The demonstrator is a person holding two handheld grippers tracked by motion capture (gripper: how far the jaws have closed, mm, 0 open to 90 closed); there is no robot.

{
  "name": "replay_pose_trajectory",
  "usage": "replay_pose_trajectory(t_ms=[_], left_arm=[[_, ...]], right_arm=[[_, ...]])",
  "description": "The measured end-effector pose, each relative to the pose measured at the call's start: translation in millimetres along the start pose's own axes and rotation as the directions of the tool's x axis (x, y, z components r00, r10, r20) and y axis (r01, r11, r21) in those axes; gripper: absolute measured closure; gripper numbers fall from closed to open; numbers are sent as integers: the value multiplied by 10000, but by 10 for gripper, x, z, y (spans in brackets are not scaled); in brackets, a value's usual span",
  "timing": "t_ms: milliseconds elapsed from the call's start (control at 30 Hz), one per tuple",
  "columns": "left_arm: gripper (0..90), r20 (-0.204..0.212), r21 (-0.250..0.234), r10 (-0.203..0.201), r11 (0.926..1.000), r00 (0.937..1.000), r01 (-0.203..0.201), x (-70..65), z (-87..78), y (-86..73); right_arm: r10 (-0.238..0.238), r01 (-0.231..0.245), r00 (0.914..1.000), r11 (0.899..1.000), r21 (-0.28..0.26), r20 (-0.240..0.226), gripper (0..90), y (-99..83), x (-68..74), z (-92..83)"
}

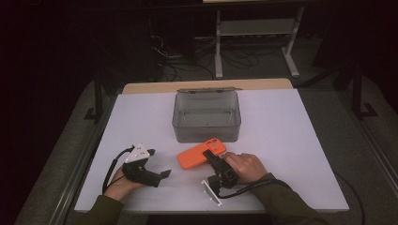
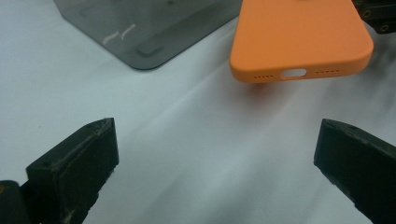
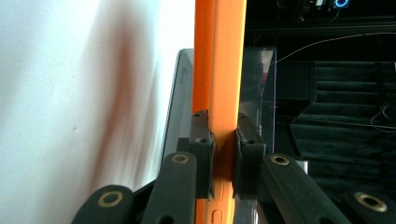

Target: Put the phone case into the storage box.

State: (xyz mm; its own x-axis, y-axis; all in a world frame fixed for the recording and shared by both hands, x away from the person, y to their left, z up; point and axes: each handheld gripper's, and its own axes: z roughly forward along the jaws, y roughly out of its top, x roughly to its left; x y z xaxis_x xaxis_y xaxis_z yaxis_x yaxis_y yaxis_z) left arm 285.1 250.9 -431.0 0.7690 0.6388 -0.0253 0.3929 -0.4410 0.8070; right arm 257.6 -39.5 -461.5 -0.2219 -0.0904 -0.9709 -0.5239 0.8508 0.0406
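Observation:
An orange phone case hovers just above the white table, in front of the grey bin. My right gripper is shut on its right long edge, the hand turned on its side. In the right gripper view the two pads pinch the thin orange case from both faces. My left gripper rests low at the front left with its jaws wide open and nothing between them. In the left gripper view the case's bottom end with its port cut-out faces me, slightly raised off the table.
A translucent grey plastic bin with an open top stands mid-table behind the case; its corner lies ahead of the left jaws. The white table mat has free room on the right and front. A metal rack stands beyond the table.

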Motion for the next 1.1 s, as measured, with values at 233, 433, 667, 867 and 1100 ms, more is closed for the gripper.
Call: replay_pose_trajectory(t_ms=[233, 433, 667, 867, 1100], left_arm=[[0, 62, 110, 94, 9999, 9999, -94, -12, 12, -9], [0, 33, 7, 48, 10000, 10000, -48, -5, 6, -4], [0, 49, 14, 65, 10000, 10000, -65, -5, 4, 3], [0, 39, 39, 76, 10000, 10000, -76, -15, 8, 14], [0, 7, 36, 150, 9999, 9999, -150, -26, 16, 29]], right_arm=[[153, -153, 9999, 9999, -20, -55, 794, -2, -11, 1], [540, -541, 9985, 9985, -24, -106, 794, -10, -24, 0], [810, -810, 9965, 9967, -14, -189, 794, -20, -38, 2], [1043, -1042, 9943, 9946, 31, -240, 794, -25, -61, -5], [1385, -1385, 9900, 9904, 22, -274, 794, -27, -86, -20]])
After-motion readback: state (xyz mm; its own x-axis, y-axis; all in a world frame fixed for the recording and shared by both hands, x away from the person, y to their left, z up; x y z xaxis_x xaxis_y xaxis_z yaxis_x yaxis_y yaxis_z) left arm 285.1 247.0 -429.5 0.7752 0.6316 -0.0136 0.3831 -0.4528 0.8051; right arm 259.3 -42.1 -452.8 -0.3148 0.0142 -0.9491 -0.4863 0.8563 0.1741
